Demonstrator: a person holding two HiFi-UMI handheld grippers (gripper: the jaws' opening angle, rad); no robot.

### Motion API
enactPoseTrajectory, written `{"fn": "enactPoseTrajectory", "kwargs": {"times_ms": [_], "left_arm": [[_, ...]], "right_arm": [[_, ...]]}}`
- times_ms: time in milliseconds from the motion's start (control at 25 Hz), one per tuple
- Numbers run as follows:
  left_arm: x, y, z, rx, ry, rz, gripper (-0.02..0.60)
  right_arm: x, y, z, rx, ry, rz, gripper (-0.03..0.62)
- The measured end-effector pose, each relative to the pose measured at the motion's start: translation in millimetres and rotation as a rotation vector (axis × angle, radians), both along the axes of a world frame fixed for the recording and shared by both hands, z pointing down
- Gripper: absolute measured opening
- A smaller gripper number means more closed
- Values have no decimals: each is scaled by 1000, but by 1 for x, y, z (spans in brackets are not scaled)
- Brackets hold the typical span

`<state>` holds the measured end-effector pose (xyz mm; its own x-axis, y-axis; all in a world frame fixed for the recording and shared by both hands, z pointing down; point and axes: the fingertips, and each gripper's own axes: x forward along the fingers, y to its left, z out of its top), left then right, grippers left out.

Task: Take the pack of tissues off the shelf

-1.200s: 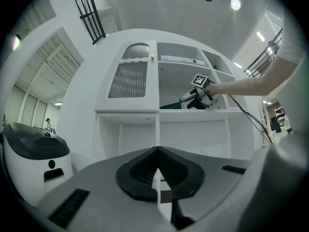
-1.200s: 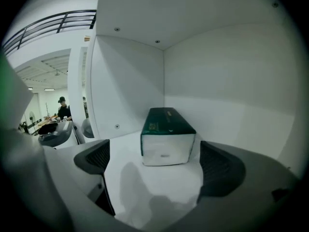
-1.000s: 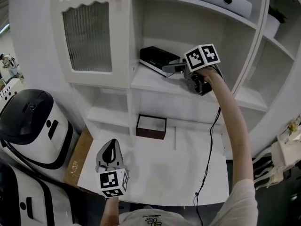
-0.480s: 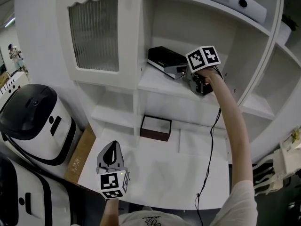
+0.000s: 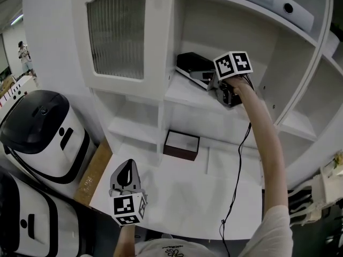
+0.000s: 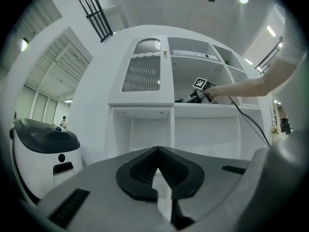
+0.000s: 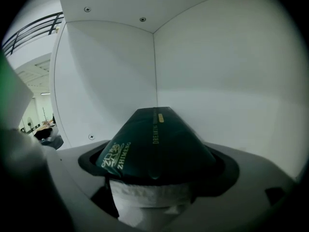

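**Tissue pack pinched, not off the shelf yet**

Looking at a dark green pack of tissues (image 7: 154,144) wedged between the fingers (image 7: 89,161) of the right gripper (image 5: 207,81), up in the open bay of the white shelf (image 5: 185,96). Just been closing in on it, and going by the right gripper view, touching the wrapper on both sides, so calling it a pinch. Gold lettering on the wrapper, only partly readable. White tissue peeking out at the near end.

From the head view, only the far part of the pack in sight, lying on the shelf board near the back corner. Near end hidden behind the marker cube and the fingers, so hard to say whether lifted at all.

Left gripper (image 5: 127,169) down low over the front of the white surface (image 5: 214,197), fingers pressed together with nothing between them.

Also a small dark box (image 5: 181,145) at the back of that surface, under the shelf. Black-and-white appliance (image 5: 40,138) off to the left, cut off by the frame edge. Ribbed cabinet door (image 5: 115,36) above it; no telling what's behind that glass.
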<state>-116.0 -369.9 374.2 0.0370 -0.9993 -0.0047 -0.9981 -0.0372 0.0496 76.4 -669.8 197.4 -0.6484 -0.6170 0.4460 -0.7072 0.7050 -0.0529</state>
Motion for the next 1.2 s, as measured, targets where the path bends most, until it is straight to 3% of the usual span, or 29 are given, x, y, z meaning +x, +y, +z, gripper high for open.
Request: {"fn": "enactPoseTrajectory", "kwargs": {"times_ms": [360, 680, 880, 1200], "left_arm": [[7, 4, -6, 16, -3, 26, 0], [22, 8, -20, 53, -13, 98, 0], [44, 9, -39, 102, -23, 188, 0], [87, 20, -73, 187, -34, 354, 0]], "right_arm": [[7, 10, -3, 23, -3, 47, 485], [40, 54, -30, 110, -49, 127, 481], [78, 110, -57, 228, -104, 203, 482], [123, 229, -68, 510, -169, 320, 482]]}}
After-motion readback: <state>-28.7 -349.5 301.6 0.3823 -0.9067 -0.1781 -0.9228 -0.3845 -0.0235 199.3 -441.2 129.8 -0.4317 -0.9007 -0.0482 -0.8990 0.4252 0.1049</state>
